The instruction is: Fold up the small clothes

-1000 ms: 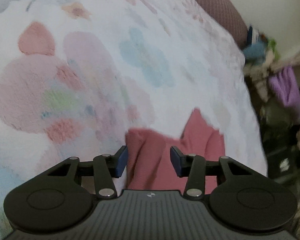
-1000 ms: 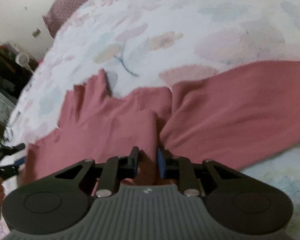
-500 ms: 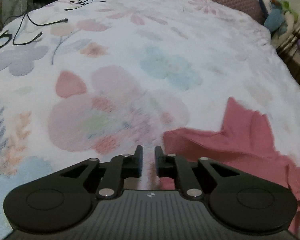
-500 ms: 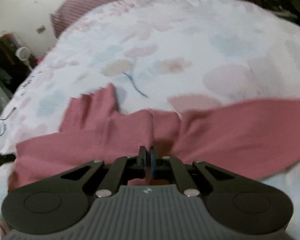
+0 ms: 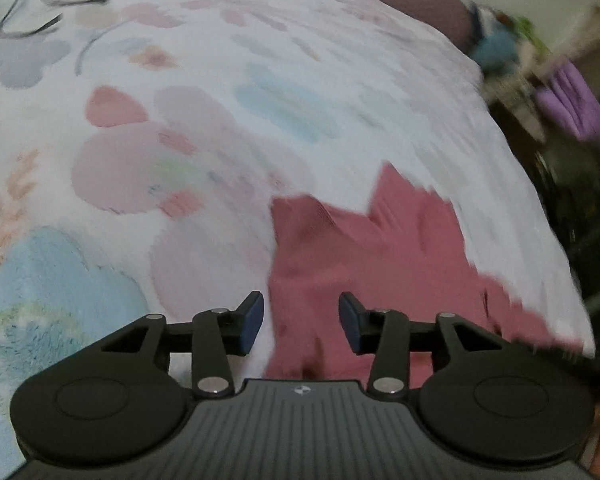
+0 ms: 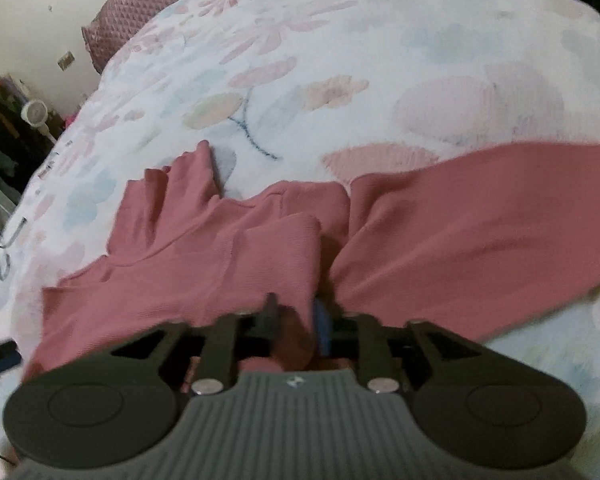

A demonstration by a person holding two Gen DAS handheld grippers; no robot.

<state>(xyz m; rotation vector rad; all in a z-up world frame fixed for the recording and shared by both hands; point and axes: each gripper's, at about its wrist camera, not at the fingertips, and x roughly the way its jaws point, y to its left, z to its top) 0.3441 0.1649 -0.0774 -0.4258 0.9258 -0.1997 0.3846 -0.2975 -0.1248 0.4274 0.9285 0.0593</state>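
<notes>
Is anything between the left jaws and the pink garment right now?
Nothing visible. The left gripper, jaws opening, points straight at the pink garment on the floral blanket. The view is blurred, and only bare cloth shows between and ahead of the jaws.

A dusty rose-pink garment (image 6: 440,236) with a fine ribbed weave is seen spread near the lower edge of the bedspread (image 6: 340,40), and the same solid pink is seen in the left wrist view (image 5: 364,248). The bedspread is white, printed with large pale flowers in pink, peach, light blue and grey-lilac, with touches of green; a thin blue stem (image 6: 252,136) is drawn among them. A mauve pillow (image 6: 140,20) with a small diamond texture is found at the far corner. The gripper bodies are black and ribbed grey, and blue pads (image 5: 252,320) are carried on the fingers. Purple cloth (image 5: 576,100) is glimpsed beyond the bed's right edge.
</notes>
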